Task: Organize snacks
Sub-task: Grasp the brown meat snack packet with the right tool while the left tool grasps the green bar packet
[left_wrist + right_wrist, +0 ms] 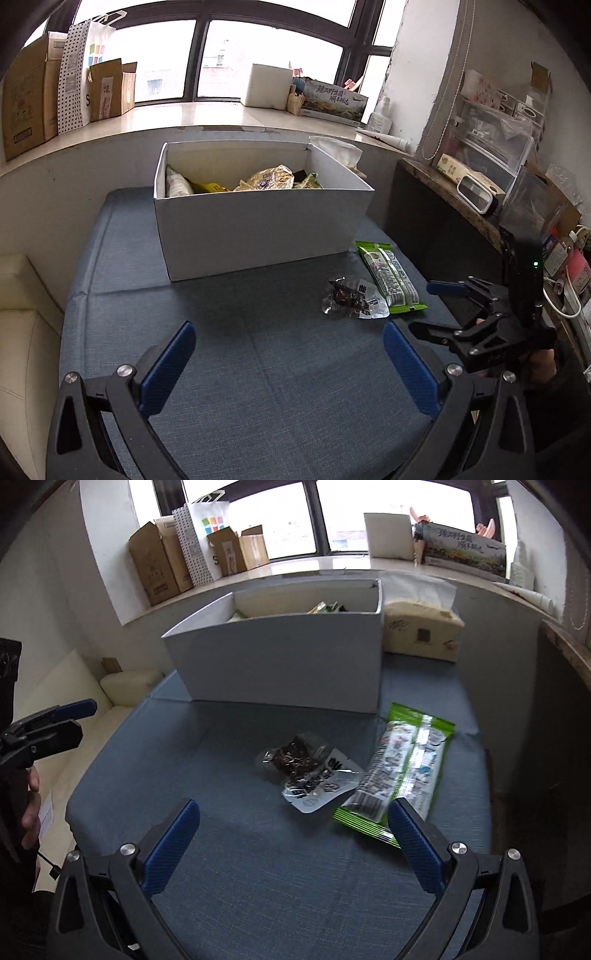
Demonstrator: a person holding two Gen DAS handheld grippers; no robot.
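Observation:
A white cardboard box (258, 229) (288, 664) stands on the blue cloth table (258, 350) with several snack packets inside. Two packets lie loose in front of its right corner: a clear pack with dark contents (352, 299) (310, 771) and a green sausage pack (391, 278) (402, 771). My left gripper (288, 354) hovers open over bare cloth, left of the packets. My right gripper (293, 830) is open just short of both packets, its right fingertip over the green pack's near end. Each gripper shows in the other's view, the right gripper (443, 302) and the left gripper (70, 716).
A tissue pack (421, 627) sits behind the box's right corner. Cardboard boxes (33, 107) and a paper bag line the window sill. A cluttered side shelf (480, 184) stands to the right and a cream sofa (18, 332) to the left.

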